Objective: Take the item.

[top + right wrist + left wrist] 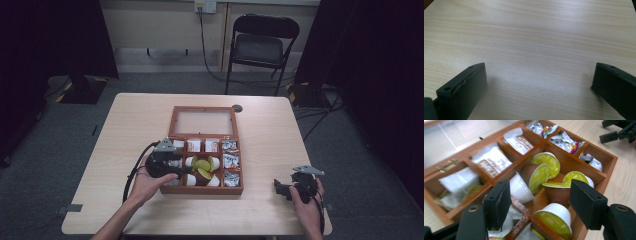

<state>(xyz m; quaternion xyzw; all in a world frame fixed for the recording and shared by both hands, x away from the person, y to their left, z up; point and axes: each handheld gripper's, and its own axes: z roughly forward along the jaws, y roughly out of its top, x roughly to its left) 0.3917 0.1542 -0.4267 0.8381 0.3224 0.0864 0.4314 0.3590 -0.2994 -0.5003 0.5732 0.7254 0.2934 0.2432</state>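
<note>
Two claws are spread and empty: the left claw (537, 202) hovers directly over the green-lidded capsules (544, 171) at centre frame inside the wooden box (173, 121), far nearer them than the right claw (283, 189), low right above bare surface (536, 37).

- Left gripper (186, 170): held in the left hand (146, 183), forearm entering from the near edge; jaws spread wide, nothing between them, pointing right.
- Right gripper (280, 189): held in the right hand (306, 205) at the near right; jaws wide apart, empty, pointing left, low.
</note>
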